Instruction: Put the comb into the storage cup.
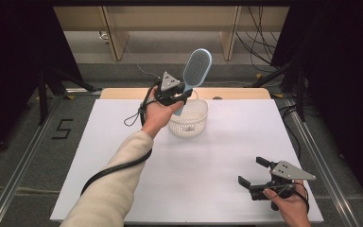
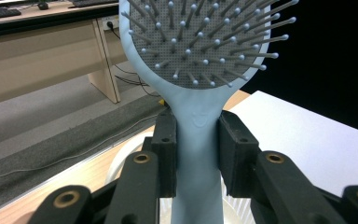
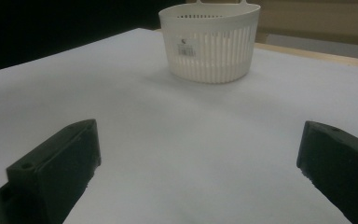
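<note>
Here one hairbrush (image 1: 196, 68), one basket (image 1: 189, 118), two tongs: left tongs (image 1: 177, 97), right tongs (image 1: 251, 171).

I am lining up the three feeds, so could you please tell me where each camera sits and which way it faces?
High view: above the person's side, looking forward and down on the table; both forearms show, left tongs clamped on the blue hairbrush over the white basket, right tongs open.
Left gripper view: rides on the left tongs, looking up the hairbrush; both pads show.
Right gripper view: low over the table, facing the basket; open pads show.
Shared: the basket shows in the high view and the right gripper view.
</note>
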`<state>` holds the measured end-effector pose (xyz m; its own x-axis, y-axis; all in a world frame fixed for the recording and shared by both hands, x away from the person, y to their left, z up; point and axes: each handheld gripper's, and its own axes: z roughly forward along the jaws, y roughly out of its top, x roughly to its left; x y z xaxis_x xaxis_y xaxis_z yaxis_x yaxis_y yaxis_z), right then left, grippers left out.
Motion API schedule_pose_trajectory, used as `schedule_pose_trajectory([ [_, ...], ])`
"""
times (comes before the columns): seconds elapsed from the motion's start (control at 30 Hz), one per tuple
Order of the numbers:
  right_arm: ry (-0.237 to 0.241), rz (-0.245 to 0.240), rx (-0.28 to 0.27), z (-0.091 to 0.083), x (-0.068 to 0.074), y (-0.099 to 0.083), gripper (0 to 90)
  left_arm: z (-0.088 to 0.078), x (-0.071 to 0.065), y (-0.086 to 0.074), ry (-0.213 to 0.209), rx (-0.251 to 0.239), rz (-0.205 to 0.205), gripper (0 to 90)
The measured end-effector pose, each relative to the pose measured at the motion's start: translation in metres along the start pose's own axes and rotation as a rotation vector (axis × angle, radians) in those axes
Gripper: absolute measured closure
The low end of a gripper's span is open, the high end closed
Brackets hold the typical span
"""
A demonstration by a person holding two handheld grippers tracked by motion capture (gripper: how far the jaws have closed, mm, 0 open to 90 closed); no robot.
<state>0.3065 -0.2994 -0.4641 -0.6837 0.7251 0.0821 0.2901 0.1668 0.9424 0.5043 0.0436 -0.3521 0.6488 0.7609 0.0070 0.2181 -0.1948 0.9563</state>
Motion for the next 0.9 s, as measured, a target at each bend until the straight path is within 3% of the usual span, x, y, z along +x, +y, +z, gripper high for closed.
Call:
schedule_pose_trajectory([
  [0.9,0.003,-0.005,0.003,-0.001,0.000,0.001,0.2,0.012,0.002,-0.005,-0.006,0.011,0.019,70.0],
])
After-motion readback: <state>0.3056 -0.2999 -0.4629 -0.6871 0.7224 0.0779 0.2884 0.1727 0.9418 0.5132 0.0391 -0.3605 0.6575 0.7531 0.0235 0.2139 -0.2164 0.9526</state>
